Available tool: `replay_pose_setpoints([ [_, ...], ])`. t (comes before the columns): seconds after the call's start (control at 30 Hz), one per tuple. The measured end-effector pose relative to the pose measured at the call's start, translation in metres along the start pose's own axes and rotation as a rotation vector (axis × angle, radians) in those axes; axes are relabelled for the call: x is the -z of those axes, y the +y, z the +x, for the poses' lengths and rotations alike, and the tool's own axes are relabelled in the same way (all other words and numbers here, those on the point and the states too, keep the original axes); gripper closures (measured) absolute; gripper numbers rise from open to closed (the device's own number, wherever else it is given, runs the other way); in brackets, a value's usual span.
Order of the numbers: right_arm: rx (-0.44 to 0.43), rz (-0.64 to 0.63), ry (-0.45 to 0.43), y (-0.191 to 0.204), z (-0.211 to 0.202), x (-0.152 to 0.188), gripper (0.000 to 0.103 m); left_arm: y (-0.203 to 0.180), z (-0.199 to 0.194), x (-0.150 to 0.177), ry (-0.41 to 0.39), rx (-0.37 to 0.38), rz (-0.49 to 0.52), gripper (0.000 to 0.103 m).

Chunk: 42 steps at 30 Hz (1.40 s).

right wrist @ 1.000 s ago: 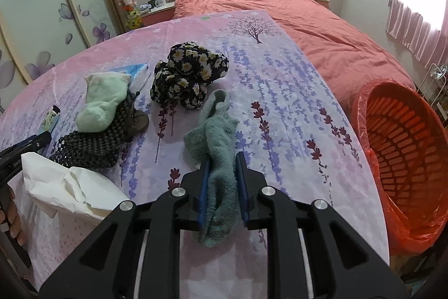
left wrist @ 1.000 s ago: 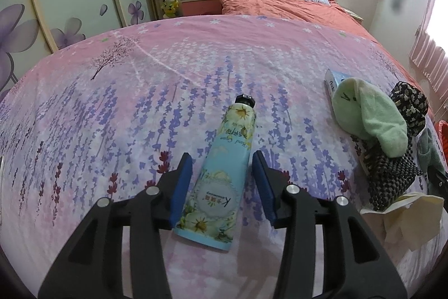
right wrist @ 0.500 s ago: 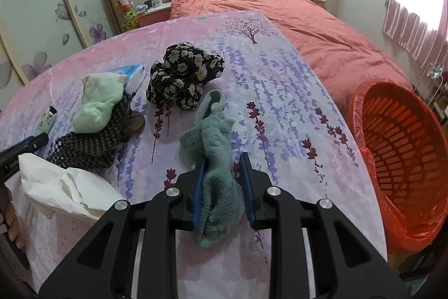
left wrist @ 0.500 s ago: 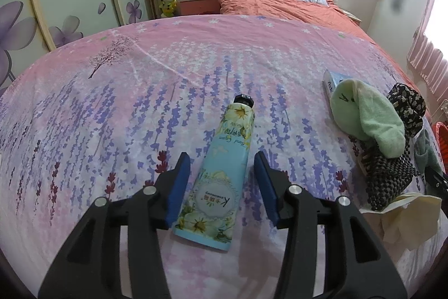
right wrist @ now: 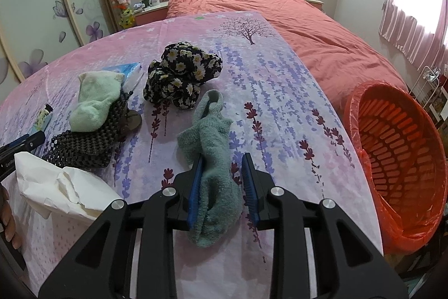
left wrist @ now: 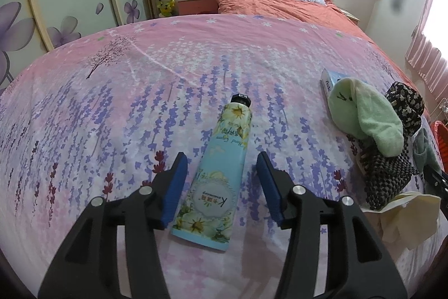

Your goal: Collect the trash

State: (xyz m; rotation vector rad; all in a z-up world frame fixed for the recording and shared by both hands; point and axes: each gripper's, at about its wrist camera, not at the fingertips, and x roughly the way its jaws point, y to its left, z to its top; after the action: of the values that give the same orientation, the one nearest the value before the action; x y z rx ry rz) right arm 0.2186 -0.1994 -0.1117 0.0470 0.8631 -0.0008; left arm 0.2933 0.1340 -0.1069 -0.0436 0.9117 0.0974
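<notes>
A light-blue flowered hand cream tube (left wrist: 221,175) lies on the pink lavender-print cover, cap pointing away. My left gripper (left wrist: 221,159) straddles it with jaws opening, both pads clear of the tube. In the right wrist view a grey-green sock (right wrist: 212,159) lies stretched on the cover between the opening jaws of my right gripper (right wrist: 222,161). The left pad brushes the sock and the right pad stands off it. A crumpled white paper (right wrist: 56,187) lies at the near left. An orange basket (right wrist: 397,159) lined with a red bag stands beside the bed at the right.
A light green sock (right wrist: 95,100) rests on a black beaded mat (right wrist: 81,150). Behind them lie a tissue pack (right wrist: 126,72) and a black daisy-print cloth (right wrist: 182,74). A person's fingers (right wrist: 8,220) show at the left edge. Pillows and an orange quilt fill the far end.
Both grippers' jaws have widened. The right pads, which squeezed the grey-green sock, have let it go and it lies slack. Neither hand has moved.
</notes>
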Motion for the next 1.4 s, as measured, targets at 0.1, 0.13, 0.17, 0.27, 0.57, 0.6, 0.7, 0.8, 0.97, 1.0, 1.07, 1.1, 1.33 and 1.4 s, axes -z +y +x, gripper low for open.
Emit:
replay_pose_setpoints([
  [0.1, -0.003, 0.003, 0.000, 0.000, 0.000, 0.000, 0.074, 0.000, 0.000, 0.000, 0.000, 0.001, 0.000, 0.051],
  [0.13, -0.002, 0.002, 0.000, 0.001, 0.000, 0.000, 0.074, -0.001, 0.000, 0.000, 0.000, 0.001, 0.001, 0.051],
  [0.17, -0.002, 0.002, 0.000, 0.000, 0.000, 0.000, 0.073, 0.000, 0.000, 0.000, 0.000, 0.000, 0.000, 0.051],
  [0.27, -0.001, 0.002, 0.000, 0.000, 0.000, 0.000, 0.073, -0.001, 0.000, 0.000, 0.000, 0.001, 0.000, 0.051],
  [0.57, -0.001, 0.002, 0.001, 0.000, 0.000, 0.000, 0.073, 0.000, 0.000, 0.000, 0.000, 0.004, -0.002, 0.050],
  [0.6, -0.001, 0.001, 0.001, 0.000, 0.000, 0.000, 0.072, 0.000, 0.000, 0.000, 0.000, 0.006, -0.001, 0.049],
  [0.7, -0.003, 0.009, -0.001, -0.001, -0.001, 0.000, 0.070, -0.004, 0.001, 0.000, 0.002, 0.032, 0.010, 0.042],
  [0.8, -0.051, 0.058, -0.002, -0.011, -0.003, 0.002, 0.064, -0.008, 0.000, 0.000, 0.004, 0.039, 0.049, 0.040],
  [0.97, -0.133, 0.101, 0.009, -0.017, -0.002, 0.000, 0.059, -0.006, -0.001, 0.000, -0.004, 0.111, 0.074, 0.040],
  [1.0, -0.136, 0.088, 0.008, -0.012, -0.002, -0.001, 0.059, -0.004, -0.001, 0.000, -0.005, 0.120, 0.075, 0.040],
  [1.07, -0.106, 0.043, 0.011, -0.003, 0.002, -0.002, 0.059, -0.005, -0.001, 0.000, -0.006, 0.130, 0.079, 0.040],
  [1.1, -0.096, 0.028, 0.013, -0.001, 0.003, -0.002, 0.059, -0.002, 0.000, -0.001, -0.005, 0.129, 0.085, 0.040],
  [1.33, -0.059, -0.010, 0.006, 0.010, 0.005, -0.002, 0.058, -0.012, 0.009, -0.013, -0.004, 0.097, 0.134, 0.048],
  [1.4, -0.069, -0.002, 0.005, 0.009, 0.006, -0.002, 0.058, -0.012, 0.012, -0.017, -0.004, 0.098, 0.135, 0.051],
])
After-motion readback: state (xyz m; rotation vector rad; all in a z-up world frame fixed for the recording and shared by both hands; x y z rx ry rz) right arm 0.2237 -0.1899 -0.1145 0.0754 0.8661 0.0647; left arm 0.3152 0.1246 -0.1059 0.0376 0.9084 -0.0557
